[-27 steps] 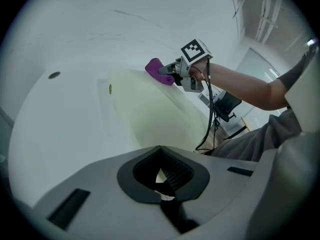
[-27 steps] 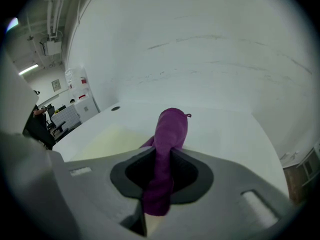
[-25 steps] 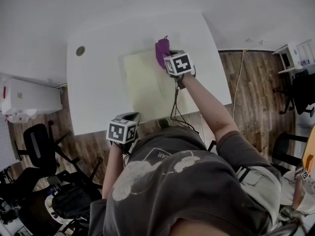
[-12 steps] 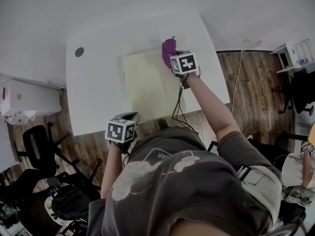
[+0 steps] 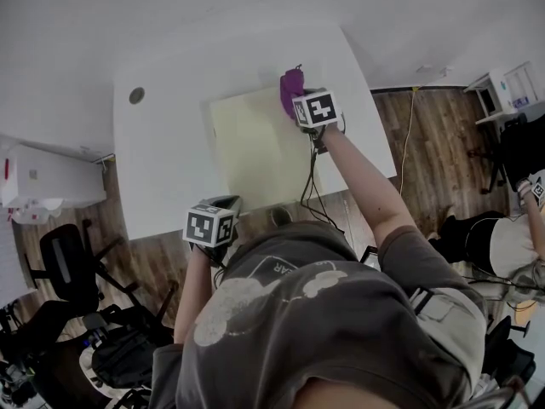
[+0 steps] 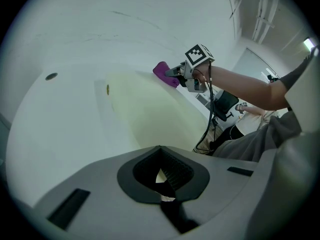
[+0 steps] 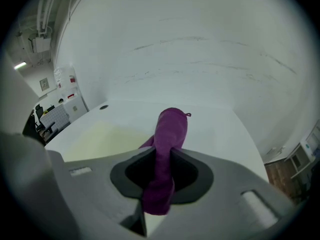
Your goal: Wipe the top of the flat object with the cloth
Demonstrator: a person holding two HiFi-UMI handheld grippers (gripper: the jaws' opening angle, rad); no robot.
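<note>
The white bench has rounded corners and stands on a wooden floor. A pale yellow flat sheet lies directly on it, right of the middle, running from near the far edge almost to the near edge. A purple cloth overlaps the sheet's far right corner. A small round hole sits near the bench's far left corner.
</note>
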